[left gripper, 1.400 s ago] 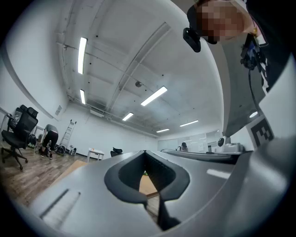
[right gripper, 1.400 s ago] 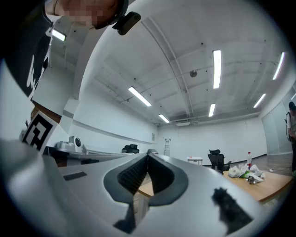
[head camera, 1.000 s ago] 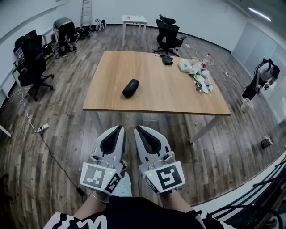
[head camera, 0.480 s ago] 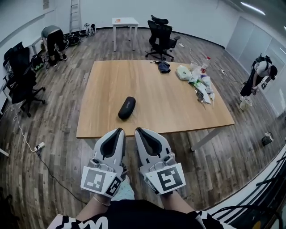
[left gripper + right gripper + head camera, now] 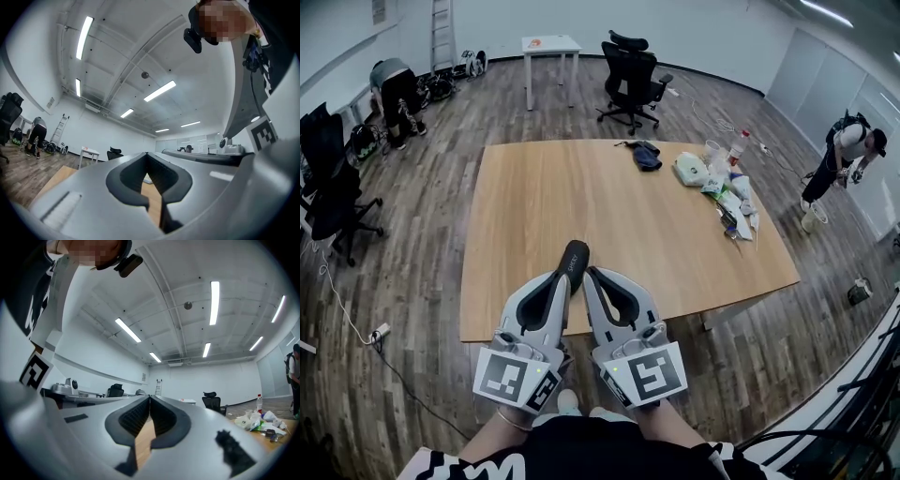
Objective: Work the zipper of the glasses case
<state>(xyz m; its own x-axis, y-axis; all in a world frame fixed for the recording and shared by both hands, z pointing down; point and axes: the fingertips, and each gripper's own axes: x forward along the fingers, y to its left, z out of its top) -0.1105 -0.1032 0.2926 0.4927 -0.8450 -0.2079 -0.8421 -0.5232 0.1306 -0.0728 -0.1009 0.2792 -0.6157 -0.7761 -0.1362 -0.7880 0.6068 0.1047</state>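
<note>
Wood-floored room with a pale wooden counter (image 5: 628, 216) at centre. Black glasses case (image 5: 574, 259) lies near the counter's front edge, zipped side not discernible. Left tongs (image 5: 555, 273) and right tongs (image 5: 590, 272) are held side by side, tips just short of the case. Both pairs are closed tip to tip with nothing between them. Clutter (image 5: 728, 192) sits at the counter's right edge.

The case (image 5: 573, 260) is black. The table (image 5: 581, 197) is light brown wood. The left gripper (image 5: 554, 275) and right gripper (image 5: 590, 273) are pale grey, black inside the jaws, with black-and-white square marks. The floor (image 5: 412, 281) is grey-brown planks. The chair (image 5: 630, 70) is black.
</note>
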